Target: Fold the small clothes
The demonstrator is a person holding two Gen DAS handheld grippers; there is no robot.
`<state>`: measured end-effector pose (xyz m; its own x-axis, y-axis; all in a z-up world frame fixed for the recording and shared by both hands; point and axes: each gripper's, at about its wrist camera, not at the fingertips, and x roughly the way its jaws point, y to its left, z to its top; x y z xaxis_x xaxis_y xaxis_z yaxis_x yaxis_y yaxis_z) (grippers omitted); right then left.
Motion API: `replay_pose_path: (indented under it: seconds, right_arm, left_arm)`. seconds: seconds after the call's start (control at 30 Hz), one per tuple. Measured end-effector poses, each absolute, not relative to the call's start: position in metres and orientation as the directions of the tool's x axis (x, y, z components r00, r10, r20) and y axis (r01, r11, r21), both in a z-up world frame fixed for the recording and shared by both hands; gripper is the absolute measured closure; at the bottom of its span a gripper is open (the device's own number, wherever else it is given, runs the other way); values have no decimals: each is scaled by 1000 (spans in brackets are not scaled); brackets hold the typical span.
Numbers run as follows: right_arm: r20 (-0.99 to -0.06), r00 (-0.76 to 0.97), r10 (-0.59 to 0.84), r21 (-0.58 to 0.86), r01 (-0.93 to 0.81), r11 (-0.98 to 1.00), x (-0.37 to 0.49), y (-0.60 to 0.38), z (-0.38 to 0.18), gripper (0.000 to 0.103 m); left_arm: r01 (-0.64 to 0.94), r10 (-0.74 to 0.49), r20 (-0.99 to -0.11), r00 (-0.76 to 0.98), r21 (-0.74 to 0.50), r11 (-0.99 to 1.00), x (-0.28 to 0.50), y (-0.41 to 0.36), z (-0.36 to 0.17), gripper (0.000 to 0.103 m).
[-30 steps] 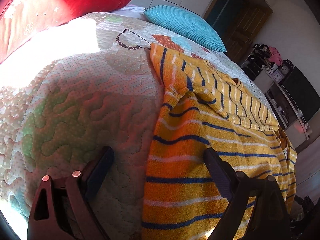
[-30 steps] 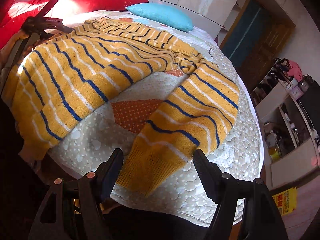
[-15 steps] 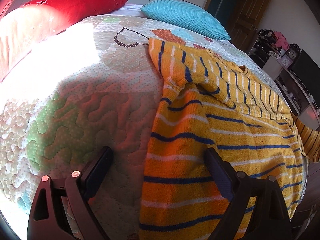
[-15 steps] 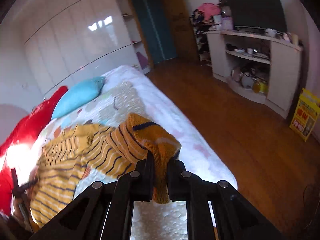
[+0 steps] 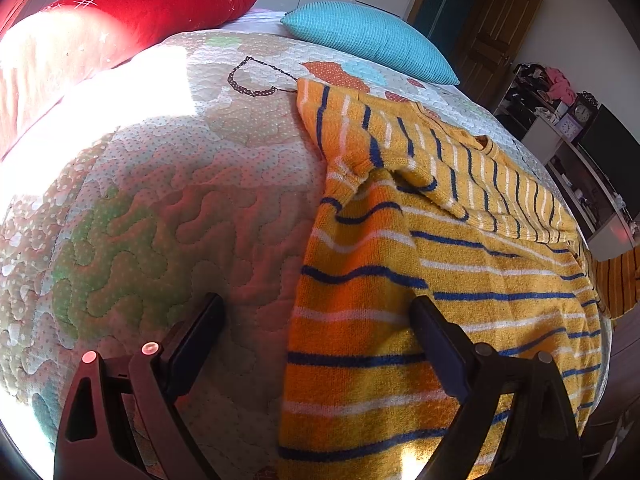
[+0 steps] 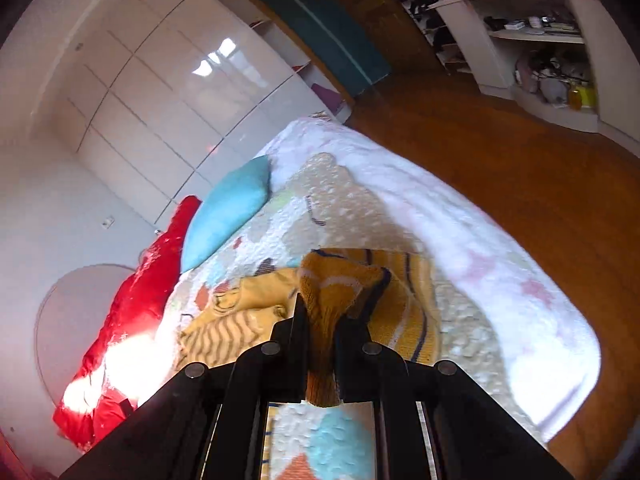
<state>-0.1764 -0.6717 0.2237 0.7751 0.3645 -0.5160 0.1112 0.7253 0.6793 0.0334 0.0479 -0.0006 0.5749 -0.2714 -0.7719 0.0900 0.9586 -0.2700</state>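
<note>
A yellow sweater [image 5: 420,240] with blue and white stripes lies spread on the quilted bed [image 5: 160,200]. My left gripper [image 5: 316,320] is open and low over the sweater's near left edge; its right finger lies over the knit, its left finger over bare quilt. My right gripper [image 6: 322,316] is shut on the cuff of the sweater's sleeve [image 6: 324,288] and holds it lifted high above the bed. The sleeve drapes down from the jaws toward the sweater body [image 6: 240,320]. The lifted sleeve also shows at the right edge of the left wrist view [image 5: 618,280].
A red pillow [image 5: 120,20] and a teal pillow [image 5: 372,44] lie at the head of the bed. A white wardrobe [image 6: 180,80] stands behind. Wooden floor [image 6: 500,184] and a white shelf unit [image 6: 540,52] are beside the bed.
My right gripper closed on the sleeve cuff, lifted it off the bed and keeps carrying it higher while tilting. My left gripper has stayed open, almost still, over the sweater's edge.
</note>
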Motion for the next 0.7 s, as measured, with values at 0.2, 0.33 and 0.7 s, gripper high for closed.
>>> replay_pose_path:
  seconds: [0.2,0.33,0.7]
  right_arm:
    - [-486,692,534,668,-100,738,-86,-539,265,92]
    - [-532,585,613,647,-187,740,-26,-433,266,92]
    - [-719,301,627,572,-256,779,81,-204,178,86]
  left_arm:
    - [93,-327,-740,587,-340,936,31,57,0,9]
    - [96,-394,-696,600,-426,899,30,70,-1,9]
    - [110,-484,-614,624,-544,832,27,86,-1,9]
